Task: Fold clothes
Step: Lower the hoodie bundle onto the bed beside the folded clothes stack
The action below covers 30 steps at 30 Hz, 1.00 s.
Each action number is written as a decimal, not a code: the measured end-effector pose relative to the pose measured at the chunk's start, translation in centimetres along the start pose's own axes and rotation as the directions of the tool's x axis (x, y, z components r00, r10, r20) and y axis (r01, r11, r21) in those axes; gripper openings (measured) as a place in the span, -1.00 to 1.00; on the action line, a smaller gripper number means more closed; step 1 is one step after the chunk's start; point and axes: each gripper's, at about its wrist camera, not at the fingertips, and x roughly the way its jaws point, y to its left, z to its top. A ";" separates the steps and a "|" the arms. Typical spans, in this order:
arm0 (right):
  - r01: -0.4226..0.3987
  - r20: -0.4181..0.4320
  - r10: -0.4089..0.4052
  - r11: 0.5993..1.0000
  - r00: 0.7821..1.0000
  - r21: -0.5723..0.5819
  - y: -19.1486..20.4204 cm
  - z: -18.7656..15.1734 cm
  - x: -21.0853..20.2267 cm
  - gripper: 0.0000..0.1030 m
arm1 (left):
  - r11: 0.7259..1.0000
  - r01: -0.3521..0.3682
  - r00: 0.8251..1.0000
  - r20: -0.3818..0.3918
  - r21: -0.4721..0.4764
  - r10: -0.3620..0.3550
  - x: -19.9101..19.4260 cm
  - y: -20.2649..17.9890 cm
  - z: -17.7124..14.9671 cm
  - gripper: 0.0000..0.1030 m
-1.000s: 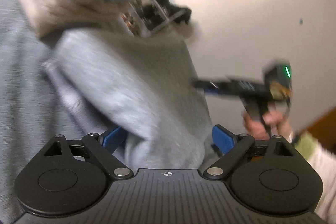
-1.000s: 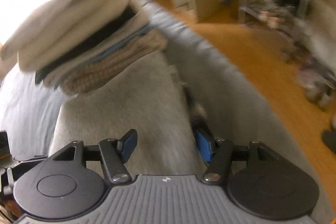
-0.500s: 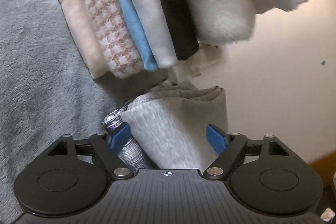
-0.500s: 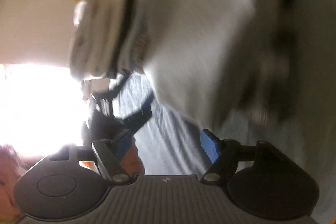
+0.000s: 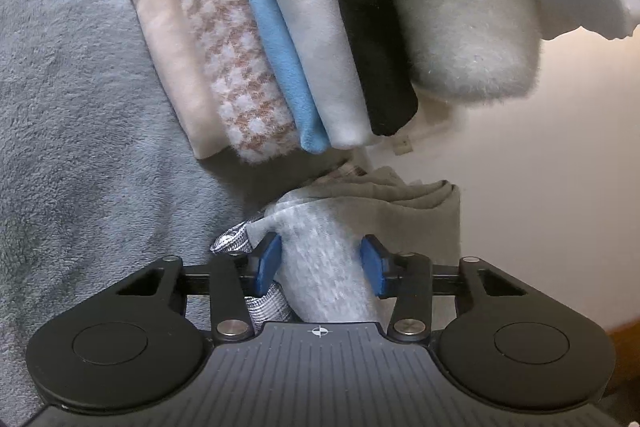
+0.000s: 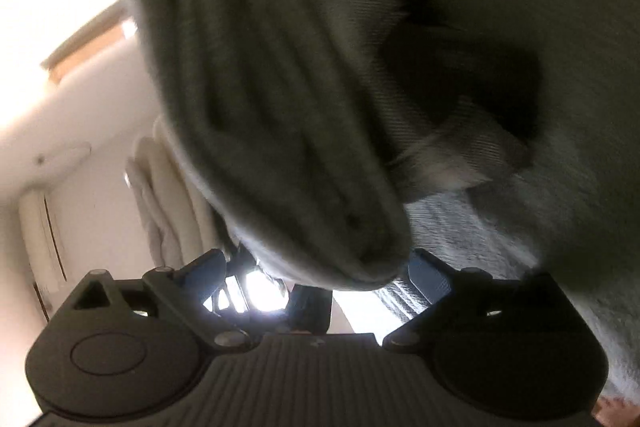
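A grey fleece blanket (image 5: 80, 115) covers the bed, and on it lies a stack of folded clothes (image 5: 320, 39), its folded ends facing the left tool (image 5: 320, 263). Nearer, straight ahead of that tool, sits the folded grey garment (image 5: 320, 267), its long axis running away toward the stack. The left tool's jaws are closing with the garment's near end between the blue pads (image 5: 267, 259); whether they press yet I cannot tell. The right tool (image 6: 316, 275) comes at the same bundle's layered end (image 6: 280, 131), jaws opening wide, gripping nothing. The left hand looks nearer to taking it.
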 end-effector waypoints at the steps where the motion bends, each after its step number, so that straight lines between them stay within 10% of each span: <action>1: -0.008 0.008 0.008 1.000 1.000 0.006 -0.1 0.1 0.0 0.95 | 1.000 -0.003 1.000 0.001 0.001 0.003 -0.1 0.0 -0.1 -0.20; 5: -0.023 0.048 0.023 1.000 0.999 -0.009 0.2 0.1 0.0 0.81 | 0.999 -0.023 1.000 0.006 0.025 0.023 0.7 -0.8 -0.4 -0.25; 12: 0.170 0.152 -0.141 0.964 0.978 -0.203 4.7 -1.5 -1.8 -0.14 | 0.997 -0.047 0.999 0.004 0.061 0.046 1.2 -1.5 -1.0 -0.31; 21: 0.491 0.282 -0.429 0.525 0.858 -0.695 17.0 -3.0 -1.4 -0.26 | 0.988 -0.058 0.998 -0.005 0.140 0.059 0.8 -3.6 -3.8 -0.36; 30: 0.471 0.196 -0.452 0.646 0.870 -0.600 12.2 1.2 -3.6 0.01 | 0.971 -0.065 0.998 0.003 0.230 0.066 1.2 -3.9 -4.7 -0.31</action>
